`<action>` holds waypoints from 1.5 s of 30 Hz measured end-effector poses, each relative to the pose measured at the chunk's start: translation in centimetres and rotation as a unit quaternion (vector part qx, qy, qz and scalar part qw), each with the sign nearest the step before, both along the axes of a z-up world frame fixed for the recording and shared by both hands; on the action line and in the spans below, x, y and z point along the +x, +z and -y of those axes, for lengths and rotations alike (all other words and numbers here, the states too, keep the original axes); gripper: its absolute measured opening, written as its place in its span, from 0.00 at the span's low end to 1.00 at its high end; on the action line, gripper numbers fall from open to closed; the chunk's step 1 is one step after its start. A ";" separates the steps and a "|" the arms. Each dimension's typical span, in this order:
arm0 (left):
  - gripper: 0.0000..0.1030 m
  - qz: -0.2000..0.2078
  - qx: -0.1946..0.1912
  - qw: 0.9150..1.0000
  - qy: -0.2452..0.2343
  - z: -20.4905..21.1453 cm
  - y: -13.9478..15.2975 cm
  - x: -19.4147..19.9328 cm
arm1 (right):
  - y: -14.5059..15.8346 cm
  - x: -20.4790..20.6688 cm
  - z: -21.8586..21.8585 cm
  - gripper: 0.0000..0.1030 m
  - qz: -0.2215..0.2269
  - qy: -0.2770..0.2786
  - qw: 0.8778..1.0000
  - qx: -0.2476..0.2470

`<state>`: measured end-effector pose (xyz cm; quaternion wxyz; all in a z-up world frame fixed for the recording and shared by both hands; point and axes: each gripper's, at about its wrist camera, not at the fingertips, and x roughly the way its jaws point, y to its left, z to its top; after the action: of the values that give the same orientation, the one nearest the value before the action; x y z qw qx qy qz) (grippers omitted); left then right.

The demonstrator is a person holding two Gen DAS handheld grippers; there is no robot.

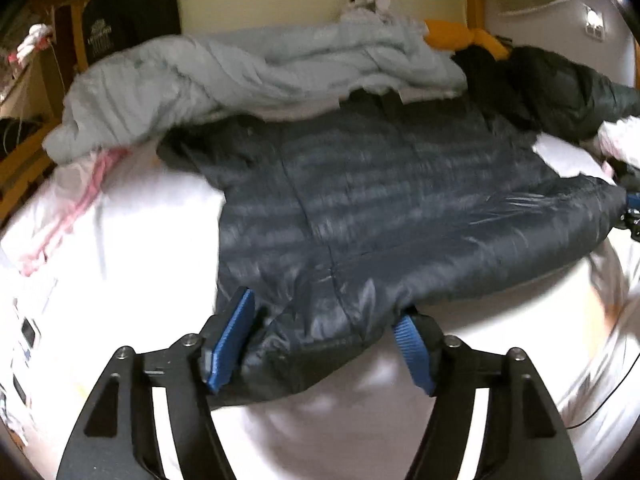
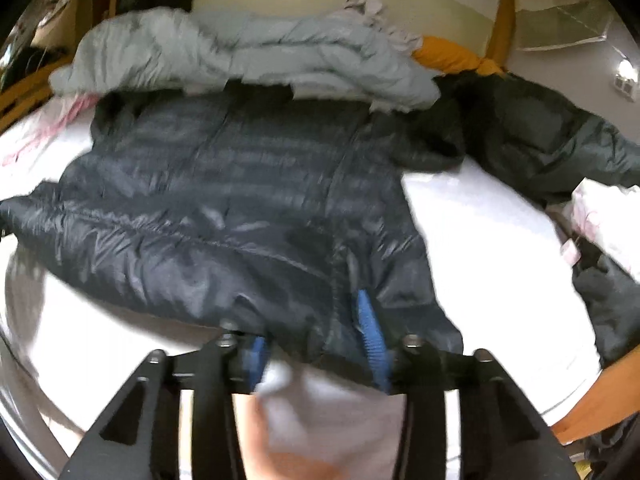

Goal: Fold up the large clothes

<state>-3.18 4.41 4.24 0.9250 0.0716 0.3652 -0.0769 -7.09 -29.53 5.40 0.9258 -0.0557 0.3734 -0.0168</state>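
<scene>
Both views motion-blurred w/ fisheye vignette; white bed sheet (image 1: 168,216) overexposed; wall lamp (image 1: 592,20) glares at 2 o'clock.

Dark quilted puffer jacket (image 1: 360,208) spread on white bed (image 1: 160,248)
Its hem is straddled by the left gripper (image 1: 324,344), blue-padded fingers (image 1: 232,336) parted.

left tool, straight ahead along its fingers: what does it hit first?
The dark quilted jacket. Its hem already lies between the open fingers of the left tool, so contact is immediate; further on sits the grey duvet, though depth is hard to judge.
</scene>
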 end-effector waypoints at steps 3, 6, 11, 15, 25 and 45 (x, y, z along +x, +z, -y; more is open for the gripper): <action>0.77 0.019 0.011 1.000 0.008 0.0 1.7 3.1 | 2.0 2.5 0.5 0.61 0.028 -0.004 1.000 0.002; 0.79 0.022 0.009 1.000 0.010 -0.4 2.5 7.0 | 3.1 7.2 1.1 0.63 0.032 -0.005 0.999 0.006; 0.83 0.000 -0.001 1.000 0.020 -1.3 1.4 13.5 | 2.2 13.7 1.8 0.69 0.043 -0.006 0.999 0.007; 0.84 -0.004 0.012 0.999 0.030 -2.1 -0.7 16.2 | -0.3 16.5 3.0 0.79 0.047 -0.016 0.998 0.027; 0.85 -0.013 -0.042 0.996 0.073 -5.9 -2.4 16.4 | -1.1 15.1 9.0 0.81 0.058 -0.067 0.989 0.115; 0.01 -0.051 -0.068 0.988 0.127 -8.0 -4.6 16.2 | -7.2 19.4 9.8 0.19 -0.057 -0.048 0.984 0.163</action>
<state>13.06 12.40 -0.33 0.9102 -0.0424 0.4117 0.0135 12.35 -39.35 -1.80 0.8977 0.1132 0.4257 0.0031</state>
